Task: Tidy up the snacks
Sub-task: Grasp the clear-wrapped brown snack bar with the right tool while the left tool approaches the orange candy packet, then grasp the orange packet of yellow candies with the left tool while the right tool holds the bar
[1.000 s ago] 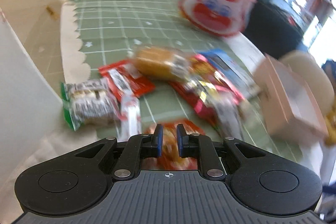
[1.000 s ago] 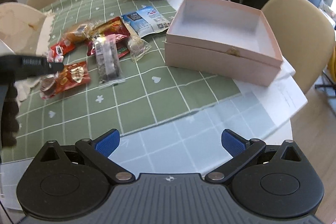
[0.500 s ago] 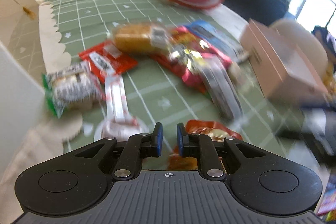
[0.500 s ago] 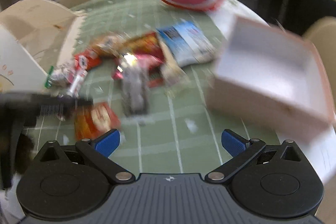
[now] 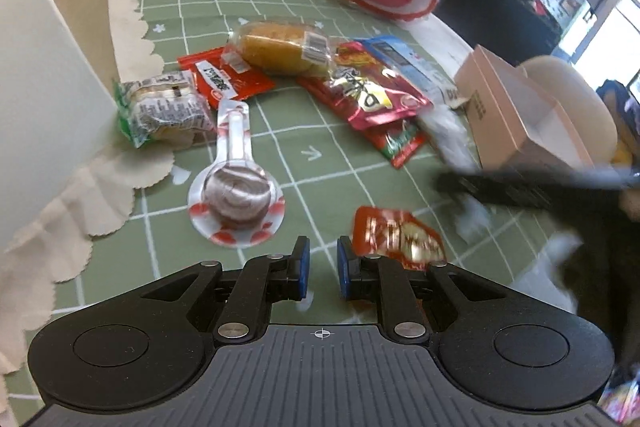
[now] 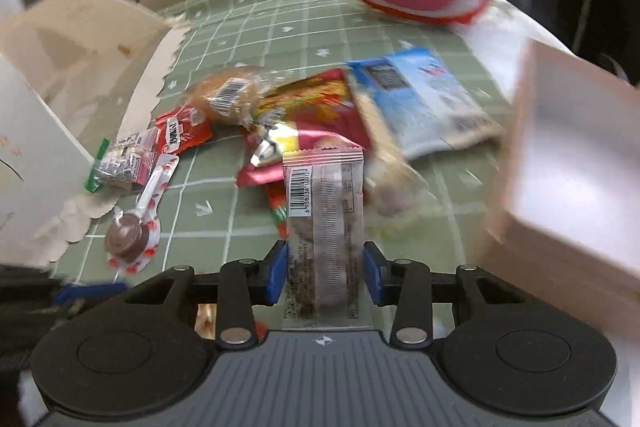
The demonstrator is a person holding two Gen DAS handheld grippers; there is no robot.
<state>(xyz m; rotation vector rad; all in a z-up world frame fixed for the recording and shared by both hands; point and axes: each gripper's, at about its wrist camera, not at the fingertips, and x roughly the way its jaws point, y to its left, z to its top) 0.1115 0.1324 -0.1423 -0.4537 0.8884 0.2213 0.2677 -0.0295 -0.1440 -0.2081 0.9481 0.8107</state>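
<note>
The right tool (image 6: 324,273) is pinching the long snack (image 6: 324,227) on the bench (image 6: 208,227) by its slippery wrapper, so it could slide out before the pink box (image 6: 568,187); the left tool (image 5: 319,267) is nearly closed on nothing.

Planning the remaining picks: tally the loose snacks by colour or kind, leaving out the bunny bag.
Red packets: 4
Blue packet: 1
Bread: 1
Lollipop: 1
Green-edged cake: 1
Clear bar, in right gripper: 1
Blurred clear bag: 1
Total: 10
</note>
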